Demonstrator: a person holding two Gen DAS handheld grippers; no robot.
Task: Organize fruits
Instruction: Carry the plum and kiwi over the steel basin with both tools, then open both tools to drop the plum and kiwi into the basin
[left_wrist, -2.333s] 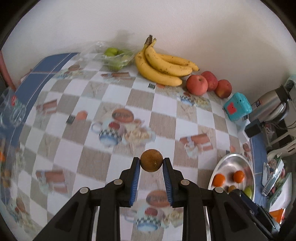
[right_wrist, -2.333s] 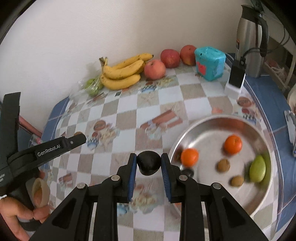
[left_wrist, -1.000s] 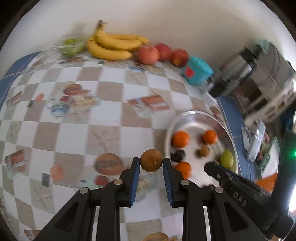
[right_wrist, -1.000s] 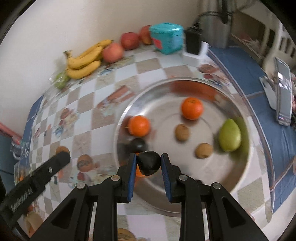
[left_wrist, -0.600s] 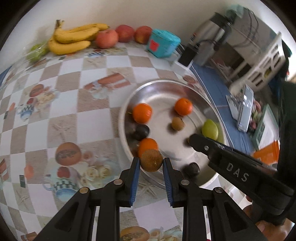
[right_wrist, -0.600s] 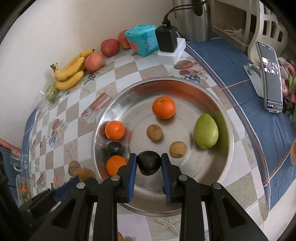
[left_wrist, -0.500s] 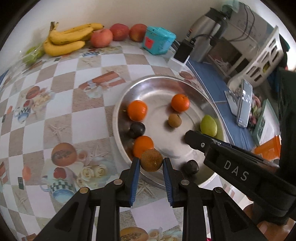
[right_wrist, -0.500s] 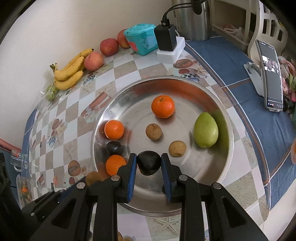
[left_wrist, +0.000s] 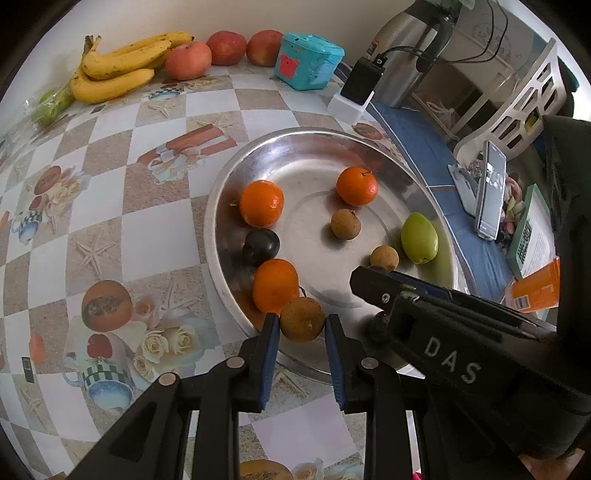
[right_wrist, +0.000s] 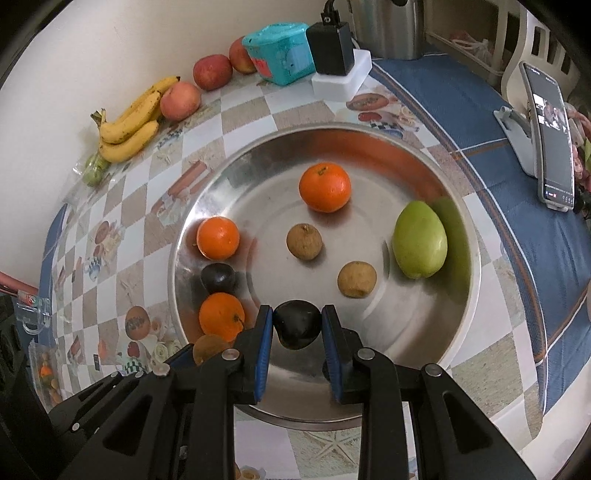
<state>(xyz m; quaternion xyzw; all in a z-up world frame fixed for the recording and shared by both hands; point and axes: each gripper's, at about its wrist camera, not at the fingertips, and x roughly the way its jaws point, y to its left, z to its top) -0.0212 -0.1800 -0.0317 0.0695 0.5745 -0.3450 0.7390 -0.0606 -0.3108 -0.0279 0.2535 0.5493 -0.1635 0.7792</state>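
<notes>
The left tool (left_wrist: 302, 325) was clamped on a round brown fruit (left_wrist: 302, 324), its blue pads pressing both sides, held just above the near rim of the steel bowl (left_wrist: 236, 170) and right beside the nearest orange (left_wrist: 275, 285); the right tool (right_wrist: 297, 329) was likewise closed on a dark, almost black fruit (right_wrist: 296, 328), which hung over the near part of the bowl's floor; in the right wrist view the brown fruit showed only as a sliver at the lower left, behind the right tool's arm; in the left wrist view the right tool crossed the lower right as a black bar lettered "DAS", and it hid the near right part of the bowl and nearly all of the dark fruit; whether either held fruit touched the metal could not be made out; inside the bowl lay three oranges, two small tan-brown round fruits (right_wrist: 304, 242), one dark plum-like fruit (right_wrist: 218, 277) between two of the oranges, and one green pear-shaped fruit (right_wrist: 419, 239) against the far right wall; the bowl stood on a checked tabletop (left_wrist: 92, 229) printed with cups and roses; along the wall at the back lay one bunch of bananas (left_wrist: 122, 70), three red apples (left_wrist: 188, 61), a teal box (left_wrist: 308, 61) and a bag of green fruit (left_wrist: 48, 107) cut off by the edge of the frame, its count unclear; a phone on a stand (right_wrist: 550, 140) stood well apart on the blue cloth to the right.
</notes>
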